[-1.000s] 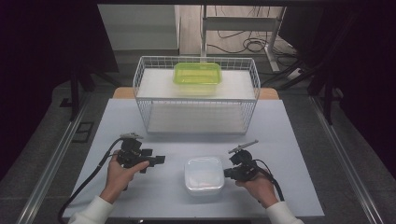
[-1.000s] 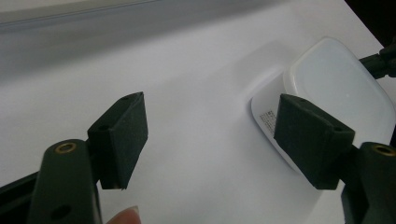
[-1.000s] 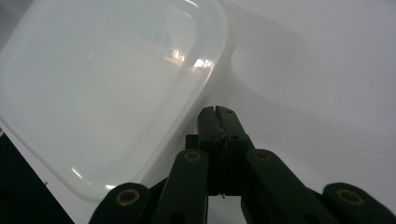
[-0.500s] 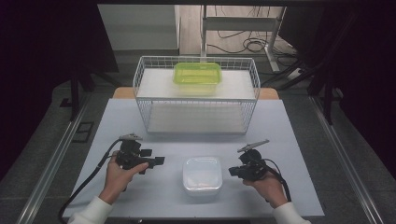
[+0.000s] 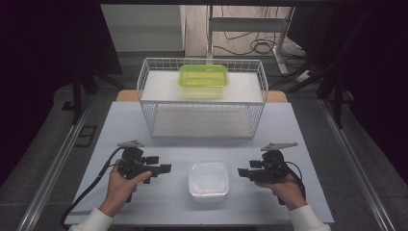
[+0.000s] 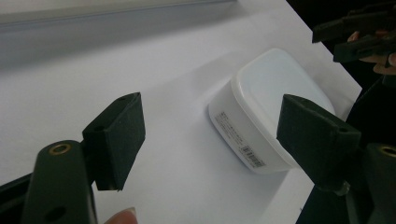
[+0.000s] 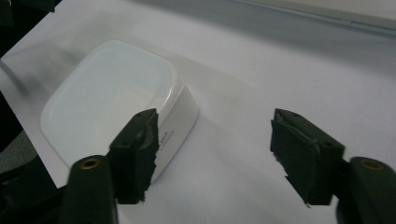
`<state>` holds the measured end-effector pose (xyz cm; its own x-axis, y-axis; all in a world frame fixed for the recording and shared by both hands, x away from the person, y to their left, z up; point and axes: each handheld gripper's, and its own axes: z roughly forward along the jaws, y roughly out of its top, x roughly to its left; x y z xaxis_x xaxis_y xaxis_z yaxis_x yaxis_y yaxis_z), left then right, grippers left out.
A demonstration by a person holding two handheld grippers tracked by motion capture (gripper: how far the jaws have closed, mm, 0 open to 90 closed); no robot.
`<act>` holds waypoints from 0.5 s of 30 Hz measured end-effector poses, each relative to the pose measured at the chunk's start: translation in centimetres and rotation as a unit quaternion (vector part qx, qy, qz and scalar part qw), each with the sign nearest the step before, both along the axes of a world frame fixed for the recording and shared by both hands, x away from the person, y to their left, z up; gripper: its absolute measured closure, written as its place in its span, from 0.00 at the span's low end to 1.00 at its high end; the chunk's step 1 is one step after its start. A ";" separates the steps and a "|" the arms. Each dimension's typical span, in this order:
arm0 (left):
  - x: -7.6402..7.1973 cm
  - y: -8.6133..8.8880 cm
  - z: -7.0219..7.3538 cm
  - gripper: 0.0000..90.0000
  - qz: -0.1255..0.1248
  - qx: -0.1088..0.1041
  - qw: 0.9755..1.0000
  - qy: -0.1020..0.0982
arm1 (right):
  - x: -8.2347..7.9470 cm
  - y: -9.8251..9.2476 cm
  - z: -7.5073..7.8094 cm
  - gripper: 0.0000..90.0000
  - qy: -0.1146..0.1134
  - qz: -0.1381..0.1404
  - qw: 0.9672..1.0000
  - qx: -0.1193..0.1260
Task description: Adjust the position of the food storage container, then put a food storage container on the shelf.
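While the big white table (image 5: 144, 125) holds a wire basket (image 5: 202, 101) at the far side, the white box (image 5: 208, 181) sits shut near the front edge, right between the two hands. Both claws point in at it from the sides. The right gripper (image 5: 244, 173) has just been opening, with nothing between its jaws. The left gripper (image 5: 163, 169) is wide open and empty too. Both look about as near, so either could reach it.
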<state>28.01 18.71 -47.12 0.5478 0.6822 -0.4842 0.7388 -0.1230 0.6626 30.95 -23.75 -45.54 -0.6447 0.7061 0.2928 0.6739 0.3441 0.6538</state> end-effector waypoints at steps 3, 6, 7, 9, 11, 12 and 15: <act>0.0 -0.2 -0.1 0.25 -0.002 -0.007 1.000 0.009 | -0.1 0.0 0.1 0.31 -0.002 -0.002 1.000 0.007; -0.1 -0.3 -0.1 0.25 -0.001 -0.019 1.000 0.017 | -0.3 0.0 0.1 0.31 0.002 0.002 1.000 0.010; -0.1 -0.3 0.0 0.25 0.000 -0.026 1.000 0.017 | -0.3 0.0 0.0 0.30 0.004 0.003 1.000 0.005; -0.1 -0.2 0.2 0.25 0.002 -0.034 0.999 0.018 | -0.3 0.0 0.0 0.29 0.007 0.000 1.000 0.003; 0.0 -0.3 0.3 0.25 0.005 -0.039 0.999 0.020 | -0.4 0.0 -0.1 0.28 0.010 -0.003 1.000 0.005; 0.0 -0.3 0.2 0.25 0.006 -0.040 0.999 0.022 | -0.4 -0.1 -0.1 0.28 0.011 -0.002 1.000 0.007; -0.1 -0.4 0.2 0.25 0.003 -0.054 0.998 0.026 | -0.3 -0.1 -0.2 0.27 0.016 -0.014 1.000 0.011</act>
